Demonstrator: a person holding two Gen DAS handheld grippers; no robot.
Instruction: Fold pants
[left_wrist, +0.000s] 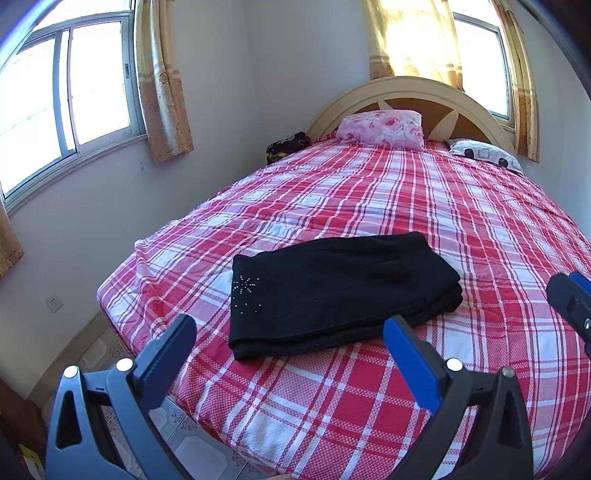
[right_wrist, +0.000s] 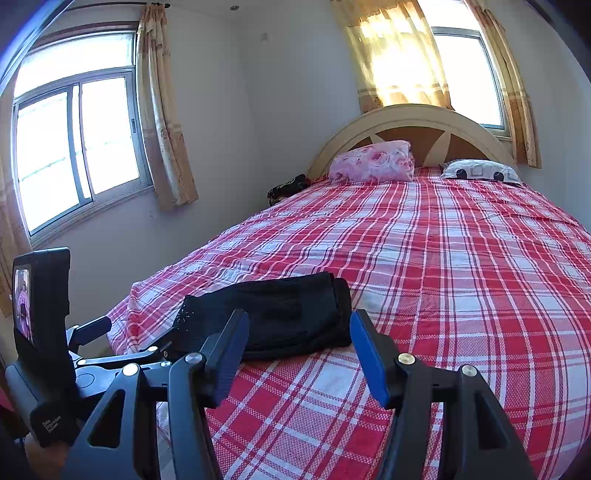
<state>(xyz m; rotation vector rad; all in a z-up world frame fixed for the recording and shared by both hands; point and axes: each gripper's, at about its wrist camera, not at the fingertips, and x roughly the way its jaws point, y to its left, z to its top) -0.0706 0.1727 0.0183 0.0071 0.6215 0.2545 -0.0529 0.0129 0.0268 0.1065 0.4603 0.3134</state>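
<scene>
Black pants lie folded into a compact rectangle on the red plaid bed, near its front left corner, with a small rhinestone star on the left part. My left gripper hovers open just in front of the pants, with nothing between its fingers. One finger of the right gripper shows at the right edge. In the right wrist view the pants lie just beyond my right gripper, whose jaws stand apart and empty. The left gripper's body with its small screen sits to the left.
A pink floral pillow and a white patterned pillow lie by the arched headboard. A dark bundle sits at the far left corner. The wall with a window runs along the left, above a strip of tiled floor.
</scene>
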